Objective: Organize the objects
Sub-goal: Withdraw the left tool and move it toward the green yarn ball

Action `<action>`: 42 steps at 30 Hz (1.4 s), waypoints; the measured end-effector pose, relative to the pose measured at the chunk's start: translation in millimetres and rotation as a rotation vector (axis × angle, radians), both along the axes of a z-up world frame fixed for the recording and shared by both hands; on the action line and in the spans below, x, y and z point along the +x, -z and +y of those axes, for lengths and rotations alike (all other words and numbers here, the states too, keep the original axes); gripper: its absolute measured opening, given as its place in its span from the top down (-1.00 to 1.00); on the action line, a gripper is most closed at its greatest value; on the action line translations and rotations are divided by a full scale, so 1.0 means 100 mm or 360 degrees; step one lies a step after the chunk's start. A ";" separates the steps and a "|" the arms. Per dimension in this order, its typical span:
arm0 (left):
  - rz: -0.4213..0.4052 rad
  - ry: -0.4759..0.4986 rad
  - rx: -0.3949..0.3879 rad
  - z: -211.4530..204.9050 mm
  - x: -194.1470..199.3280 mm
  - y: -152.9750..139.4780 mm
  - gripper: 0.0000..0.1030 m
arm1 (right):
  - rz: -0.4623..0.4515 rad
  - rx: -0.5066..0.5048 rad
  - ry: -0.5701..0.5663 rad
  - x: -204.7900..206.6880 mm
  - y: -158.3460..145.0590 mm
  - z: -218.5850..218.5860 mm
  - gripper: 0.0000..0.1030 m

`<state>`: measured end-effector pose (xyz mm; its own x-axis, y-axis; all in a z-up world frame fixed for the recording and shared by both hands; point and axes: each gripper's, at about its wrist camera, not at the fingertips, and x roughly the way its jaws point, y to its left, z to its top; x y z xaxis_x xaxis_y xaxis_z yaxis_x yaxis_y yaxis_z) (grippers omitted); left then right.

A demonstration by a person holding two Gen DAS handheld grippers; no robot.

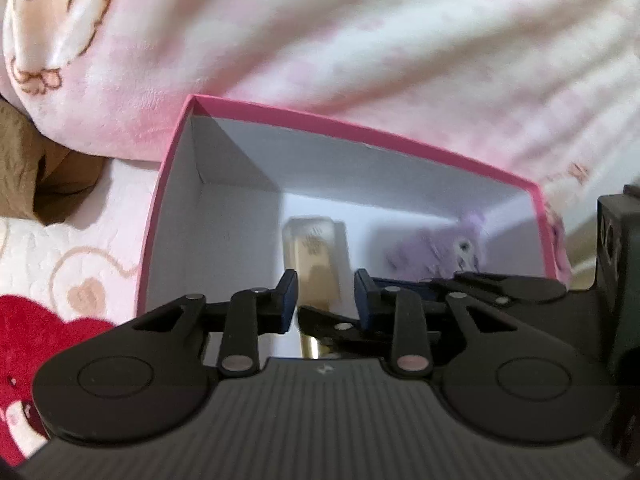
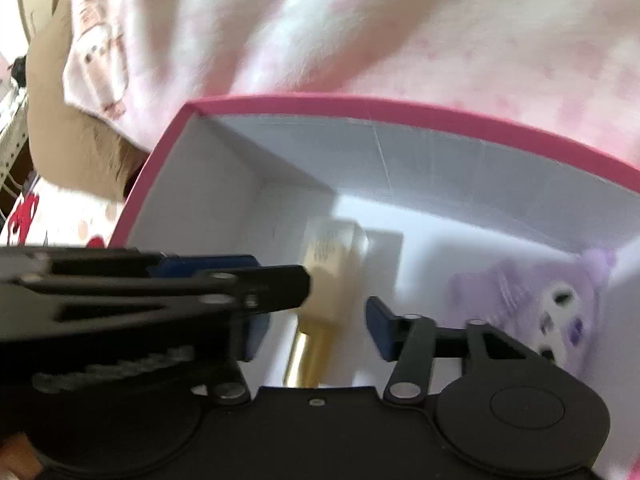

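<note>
A pink box [image 1: 360, 128] [image 2: 400, 106] with a white inside stands open on the bed. On its floor lie a clear bottle [image 1: 314, 248] [image 2: 332, 264] with a gold cap and, to the right, a purple plush toy [image 1: 424, 256] [image 2: 532, 292]. My left gripper [image 1: 327, 296] hovers over the bottle with its blue pads a narrow gap apart; the bottle shows through the gap, shadowed, and the pads do not press on it. My right gripper [image 2: 316, 332] is open astride the gold cap without touching it. The left gripper's fingers [image 2: 272, 284] cross in from the left above the right gripper.
A pink-and-white fleece blanket [image 1: 360, 40] is bunched against the box's far wall. A brown cloth [image 1: 24, 160] lies left of the box. The sheet [image 1: 48, 320] with red heart prints spreads at the near left. The right gripper's black body [image 1: 616, 248] stands at the right edge.
</note>
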<state>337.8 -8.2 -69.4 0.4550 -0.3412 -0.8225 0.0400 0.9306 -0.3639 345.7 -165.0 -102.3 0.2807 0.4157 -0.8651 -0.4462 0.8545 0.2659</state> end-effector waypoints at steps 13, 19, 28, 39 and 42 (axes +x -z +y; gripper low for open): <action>-0.0113 0.0248 0.0188 0.02 -0.91 -0.70 -0.08 | -0.0279 0.0053 -0.0061 -1.13 -0.85 -0.56 -0.20; -0.0167 0.0355 0.0314 0.08 -1.32 -1.04 -0.13 | -0.0323 0.0058 -0.0032 -1.54 -1.06 -0.67 -0.24; -0.0192 0.0406 0.0243 0.26 -1.83 -1.27 -0.41 | -0.0358 0.0039 -0.0115 -2.11 -1.33 -0.64 -0.28; -0.0140 0.0361 0.0108 0.54 -2.23 -0.89 -0.44 | -0.0263 0.0111 -0.0229 -2.53 -1.20 -0.41 -0.45; -0.0134 0.0362 0.0082 0.55 -2.27 -0.75 -0.48 | -0.0257 0.0107 -0.0246 -2.58 -1.09 -0.30 -0.65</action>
